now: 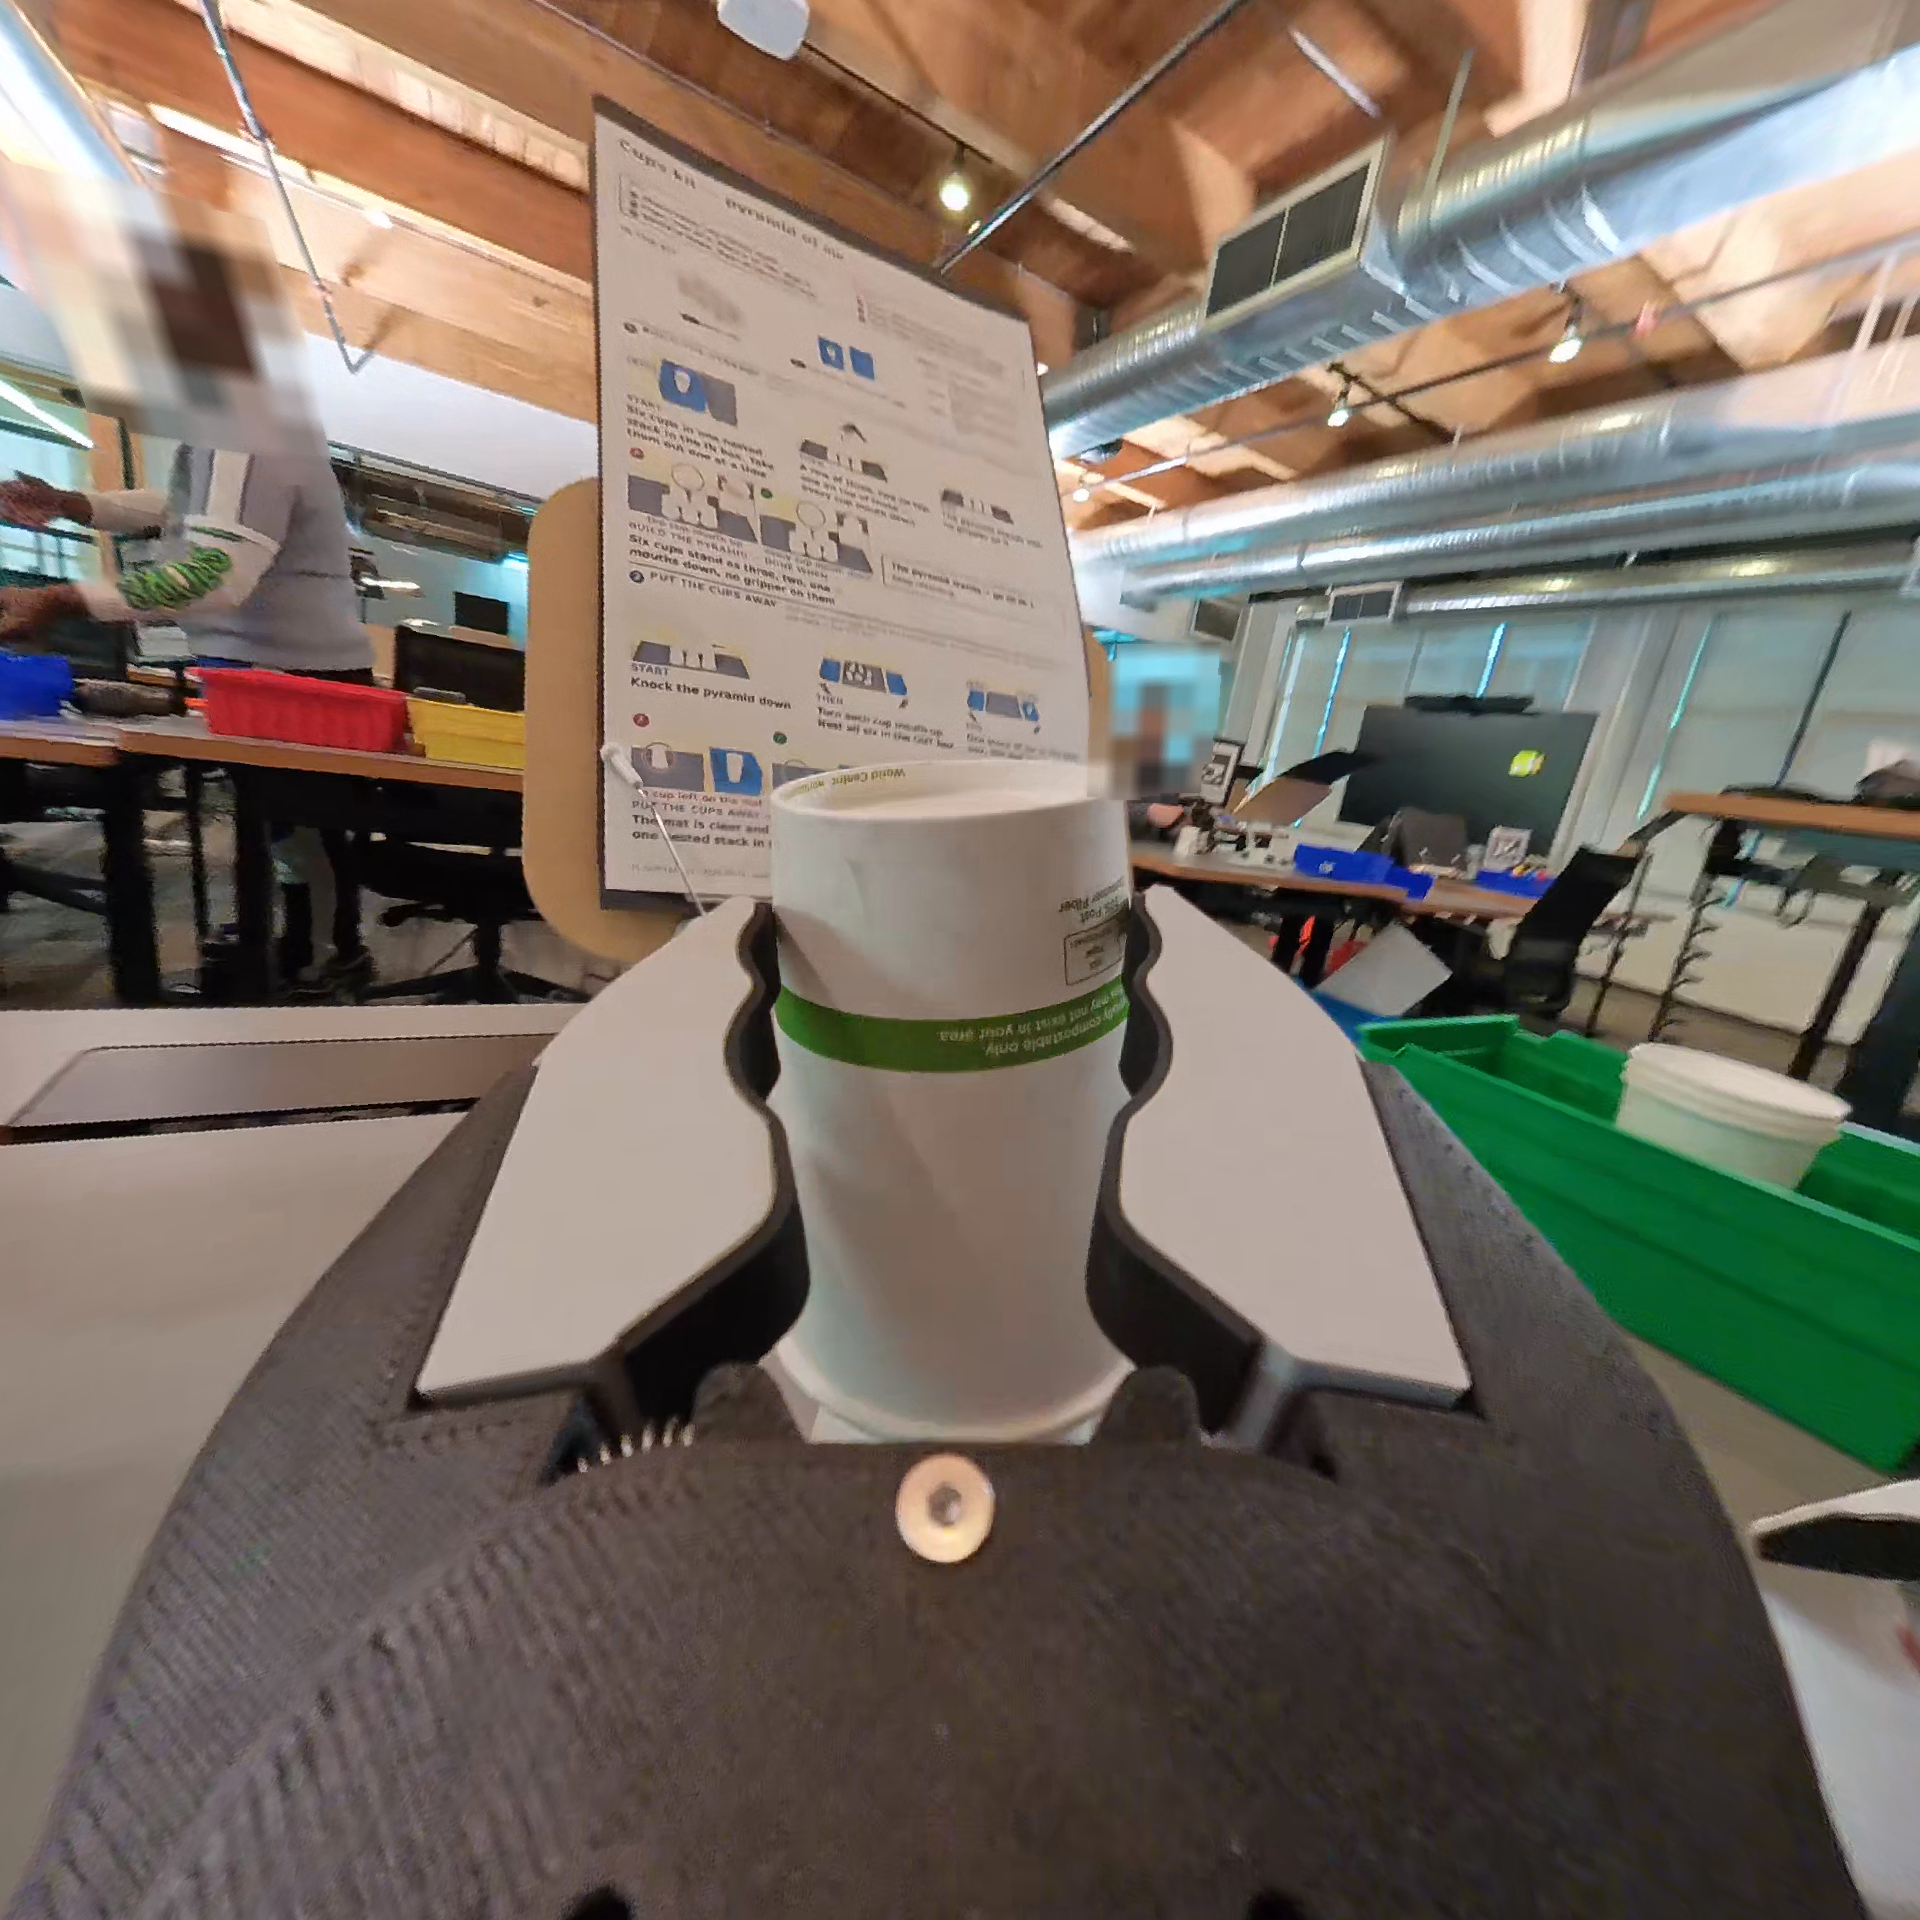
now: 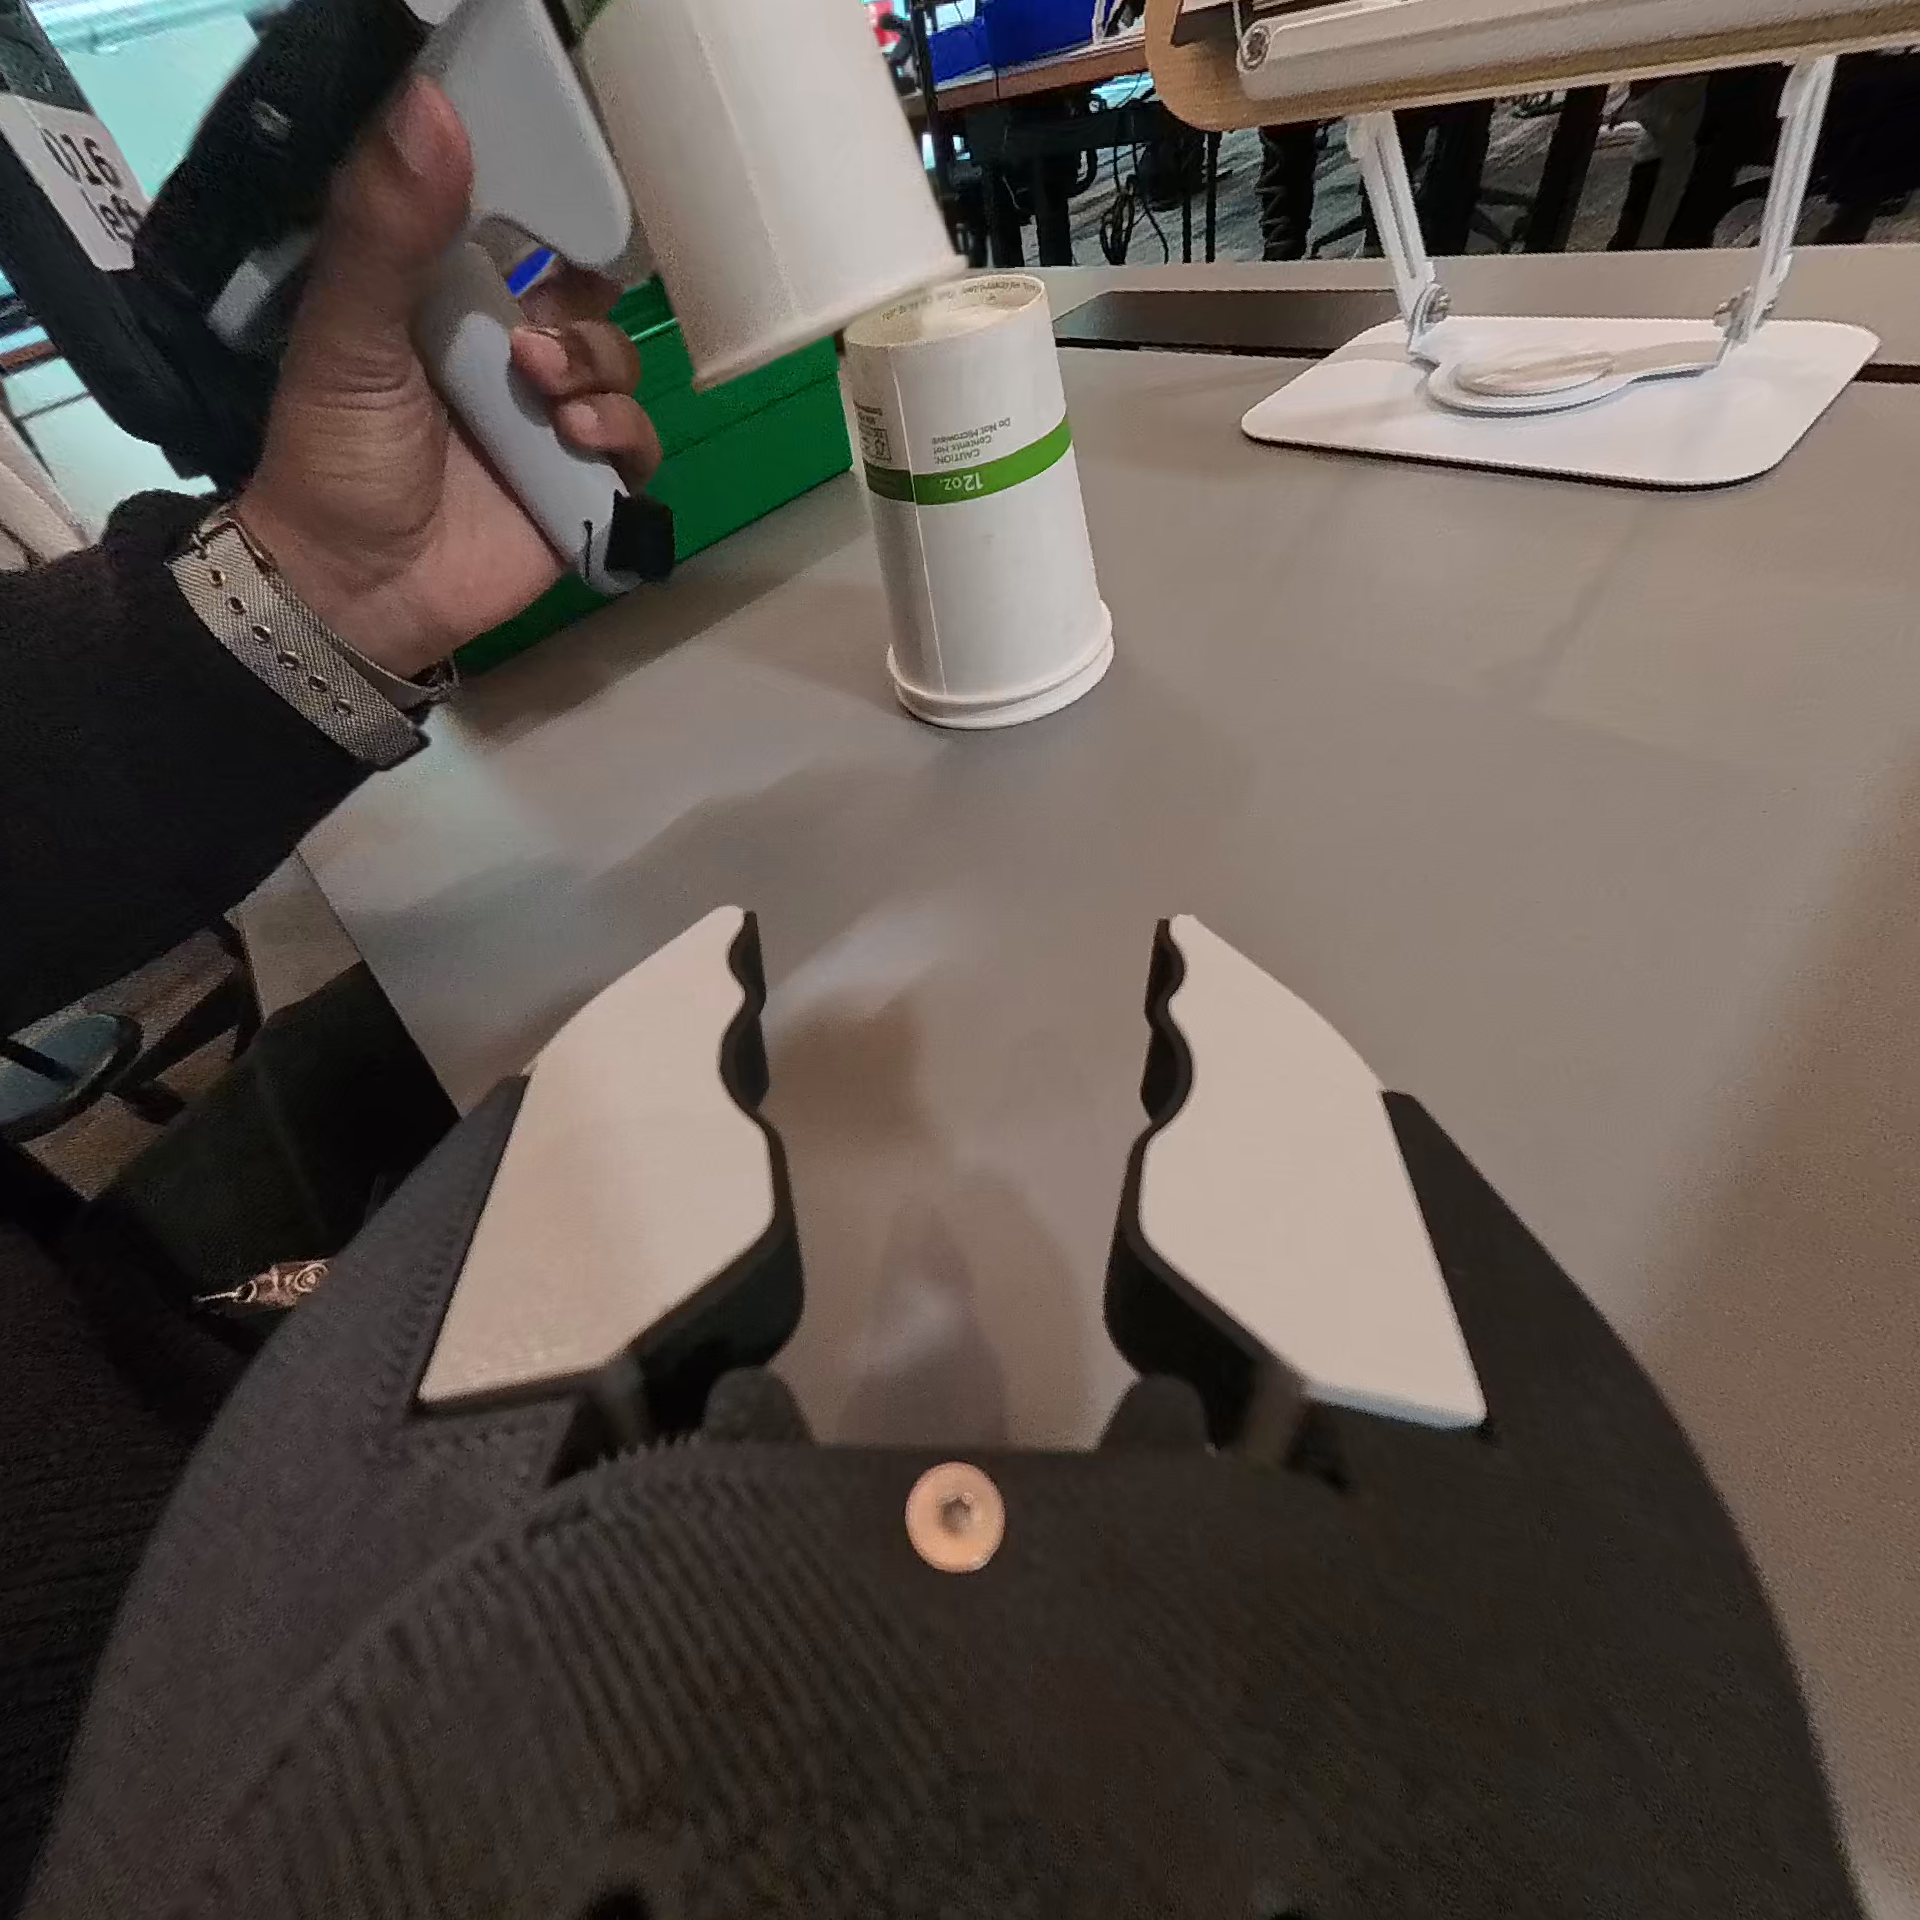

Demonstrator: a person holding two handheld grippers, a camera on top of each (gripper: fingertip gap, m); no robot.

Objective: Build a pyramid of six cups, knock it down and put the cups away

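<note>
Left gripper (image 1: 951, 940), black body with pale grey finger plates, clamped on an inverted white paper cup with a green band (image 1: 940, 1091), base pointing forward. Directly beyond the fingertips, a white printed instruction sheet (image 1: 821, 499) stands upright. To the gripper's right, a green plastic bin (image 1: 1683, 1257) containing nested white paper cups (image 1: 1725, 1122).

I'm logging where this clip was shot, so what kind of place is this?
Probably an open-plan workshop or lab in a converted industrial building: exposed metal ducts under a timber ceiling, long workbenches carrying coloured parts bins, and a monitor further back.
</note>
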